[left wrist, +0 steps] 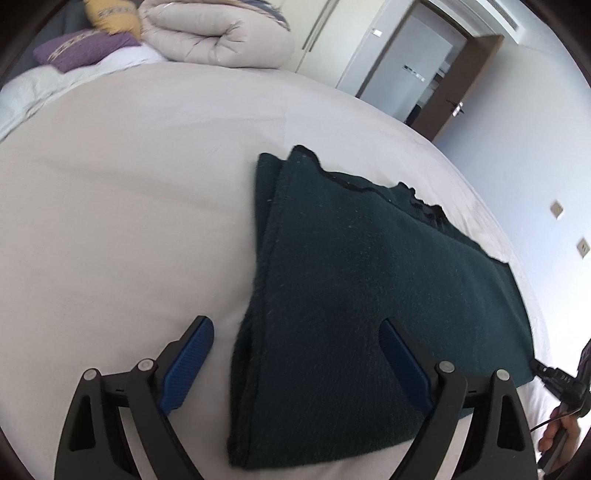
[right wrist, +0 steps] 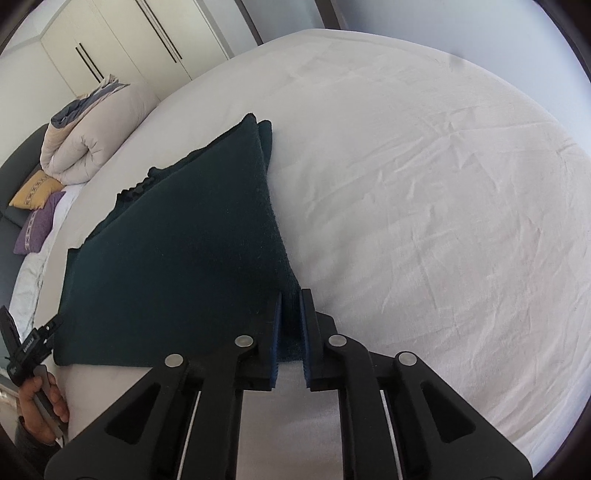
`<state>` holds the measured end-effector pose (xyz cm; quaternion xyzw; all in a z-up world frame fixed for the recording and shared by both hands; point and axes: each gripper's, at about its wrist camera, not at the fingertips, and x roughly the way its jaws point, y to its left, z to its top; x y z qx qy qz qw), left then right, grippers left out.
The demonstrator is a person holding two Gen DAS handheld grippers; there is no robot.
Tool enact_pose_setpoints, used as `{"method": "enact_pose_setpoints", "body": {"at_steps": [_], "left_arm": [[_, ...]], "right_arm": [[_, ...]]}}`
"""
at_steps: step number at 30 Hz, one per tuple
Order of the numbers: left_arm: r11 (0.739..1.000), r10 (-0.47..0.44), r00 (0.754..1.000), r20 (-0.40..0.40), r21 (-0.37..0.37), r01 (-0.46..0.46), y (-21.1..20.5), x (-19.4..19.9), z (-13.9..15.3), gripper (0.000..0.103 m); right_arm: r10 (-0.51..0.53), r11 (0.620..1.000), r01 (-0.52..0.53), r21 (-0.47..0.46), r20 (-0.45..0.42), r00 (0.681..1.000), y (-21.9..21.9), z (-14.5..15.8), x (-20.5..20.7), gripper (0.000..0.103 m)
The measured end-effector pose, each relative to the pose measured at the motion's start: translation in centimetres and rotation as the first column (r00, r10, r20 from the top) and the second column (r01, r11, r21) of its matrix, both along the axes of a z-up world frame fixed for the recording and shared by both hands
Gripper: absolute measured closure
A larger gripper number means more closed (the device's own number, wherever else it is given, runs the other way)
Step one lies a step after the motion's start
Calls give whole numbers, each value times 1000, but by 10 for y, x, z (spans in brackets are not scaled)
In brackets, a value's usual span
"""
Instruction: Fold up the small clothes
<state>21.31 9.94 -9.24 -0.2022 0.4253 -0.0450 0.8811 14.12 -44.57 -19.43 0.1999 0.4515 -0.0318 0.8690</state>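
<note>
A dark green knitted garment [left wrist: 369,295] lies folded flat on the white bed sheet [left wrist: 129,221]. My left gripper [left wrist: 295,332] is open, its blue-padded fingers [left wrist: 188,365] straddling the garment's near left corner just above it. In the right wrist view the garment [right wrist: 177,266] stretches away to the left, and my right gripper [right wrist: 290,306] is shut on its near right corner, the fabric pinched between the pads. The other gripper's edge shows at the left [right wrist: 26,350].
A rolled beige duvet [left wrist: 218,33] and purple [left wrist: 81,48] and yellow pillows [left wrist: 110,14] lie at the head of the bed. White wardrobes [right wrist: 122,40] stand behind. A door [left wrist: 458,88] stands open at the right. The sheet [right wrist: 424,203] spreads wide to the right.
</note>
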Motion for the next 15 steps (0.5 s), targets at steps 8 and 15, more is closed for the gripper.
{"method": "enact_pose_setpoints", "body": {"at_steps": [8, 15], "left_arm": [[980, 96, 994, -43, -168, -102, 34, -22, -1, 11], [948, -14, 992, -123, -317, -26, 44, 9, -9, 2]], "right_arm": [[-73, 994, 61, 87, 150, 986, 9, 28, -25, 44], [62, 954, -118, 277, 202, 978, 49, 40, -11, 44]]}}
